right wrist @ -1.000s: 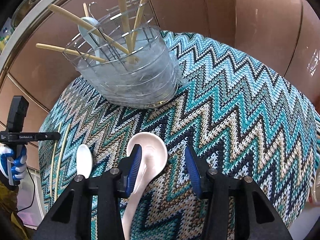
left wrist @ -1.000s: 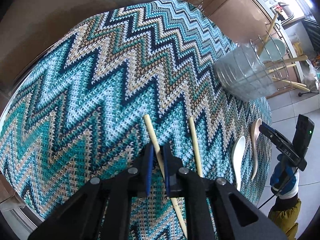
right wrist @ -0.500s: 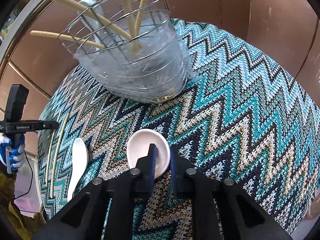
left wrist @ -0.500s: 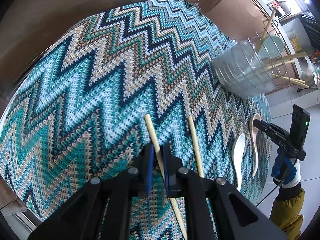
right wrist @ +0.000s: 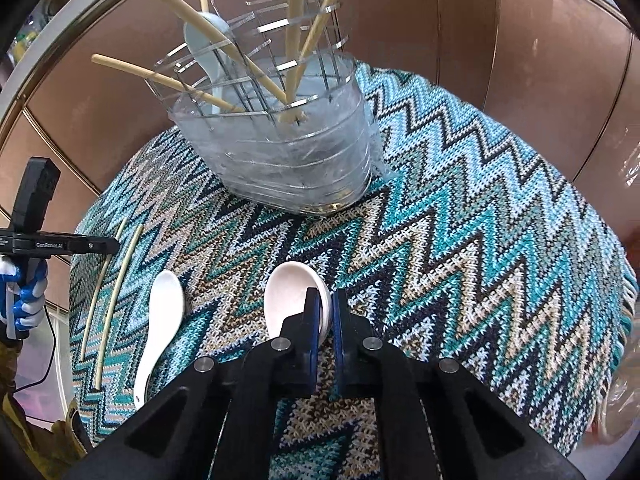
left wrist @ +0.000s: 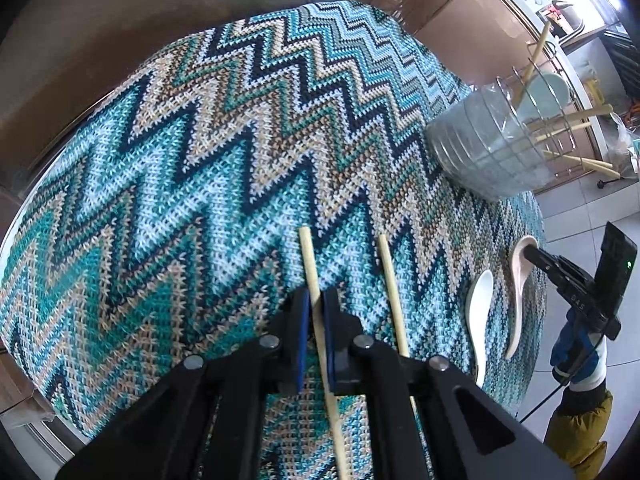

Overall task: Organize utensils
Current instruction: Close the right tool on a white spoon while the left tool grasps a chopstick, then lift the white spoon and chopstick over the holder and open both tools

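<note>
My left gripper (left wrist: 315,300) is shut on a wooden chopstick (left wrist: 310,260) lying on the zigzag cloth; a second chopstick (left wrist: 390,288) lies just right of it. My right gripper (right wrist: 325,300) is shut on the rim of a pinkish-white ceramic spoon (right wrist: 286,300). It also shows in the left wrist view (left wrist: 520,280). A white spoon (right wrist: 162,312) lies to its left, also in the left wrist view (left wrist: 478,312). The clear wire-framed utensil holder (right wrist: 280,152) stands beyond, holding several chopsticks and a pale spoon; it shows in the left wrist view (left wrist: 488,148).
The zigzag knit cloth (left wrist: 180,160) covers a round table with brown cabinet panels (right wrist: 540,60) behind. The table edge drops off to tiled floor (left wrist: 580,208) on the right of the left wrist view.
My right gripper closed from open onto the pinkish spoon's bowl rim and moved slightly forward. My left gripper stayed shut on the chopstick, barely moving.
</note>
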`<state>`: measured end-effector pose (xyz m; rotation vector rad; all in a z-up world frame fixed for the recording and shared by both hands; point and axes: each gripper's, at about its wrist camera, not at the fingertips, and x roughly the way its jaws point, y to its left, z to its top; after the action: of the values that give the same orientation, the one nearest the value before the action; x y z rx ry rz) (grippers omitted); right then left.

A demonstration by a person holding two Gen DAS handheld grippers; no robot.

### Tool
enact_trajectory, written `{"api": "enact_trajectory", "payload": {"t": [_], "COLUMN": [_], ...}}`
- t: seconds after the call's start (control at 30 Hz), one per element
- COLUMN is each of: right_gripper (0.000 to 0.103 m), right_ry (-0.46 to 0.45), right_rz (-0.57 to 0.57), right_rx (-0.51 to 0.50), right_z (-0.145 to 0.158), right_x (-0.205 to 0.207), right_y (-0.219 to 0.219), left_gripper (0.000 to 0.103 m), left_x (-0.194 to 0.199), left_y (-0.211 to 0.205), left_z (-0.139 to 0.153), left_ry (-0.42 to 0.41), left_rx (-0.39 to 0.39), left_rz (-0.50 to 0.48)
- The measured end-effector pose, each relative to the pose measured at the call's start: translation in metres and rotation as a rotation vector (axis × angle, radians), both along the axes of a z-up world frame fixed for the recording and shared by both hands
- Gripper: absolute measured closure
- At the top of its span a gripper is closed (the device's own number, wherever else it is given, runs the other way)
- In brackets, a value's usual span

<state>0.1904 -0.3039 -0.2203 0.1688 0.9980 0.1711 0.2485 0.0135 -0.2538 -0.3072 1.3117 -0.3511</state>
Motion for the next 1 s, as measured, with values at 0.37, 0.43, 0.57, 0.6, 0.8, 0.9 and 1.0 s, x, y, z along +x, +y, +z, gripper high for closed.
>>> {"api": "enact_trajectory", "payload": {"t": [0.37,0.43,0.57,0.6,0.8,0.9,1.0], "right_gripper": [0.097,0.097,0.097,0.097,0.097,0.097,0.097], "right_ry": [-0.085,-0.100,-0.130,-0.138,-0.180,-0.200,-0.220], "right_rz": [-0.040,-0.044,-0.056,-0.060,-0.082,-0.096,-0.112], "right_rx": [-0.032,-0.044,-0.061,-0.065,-0.085,-0.096,-0.115], "right_z": [0.034,0.040,0.053,0.056,0.077,0.086,0.096], "right_x": [-0.043,-0.052,-0.066,-0.070,-0.093,-0.101,-0.110], "right_y": [-0.001,0.002,0.009,0.011,0.017,0.025,0.032], "left_gripper": [0.098,0.098,0.098,0.098,0.098,0.098,0.098], "left_x": [-0.021,-0.026,-0.038,-0.042,-0.054,-0.060,-0.067], "left_y": [0.013,0.015,0.020,0.022,0.023,0.024,0.022], "left_z": [0.028,0.038,0.058,0.064,0.084,0.095,0.107], "left_ry": [-0.080,-0.105,-0.163,-0.180,-0.246,-0.279,-0.319], "left_rx": [-0.026,-0.033,-0.042,-0.049,-0.052,-0.062,-0.068], "left_rz": [0.015,0.018,0.029,0.031,0.031,0.034,0.030]}}
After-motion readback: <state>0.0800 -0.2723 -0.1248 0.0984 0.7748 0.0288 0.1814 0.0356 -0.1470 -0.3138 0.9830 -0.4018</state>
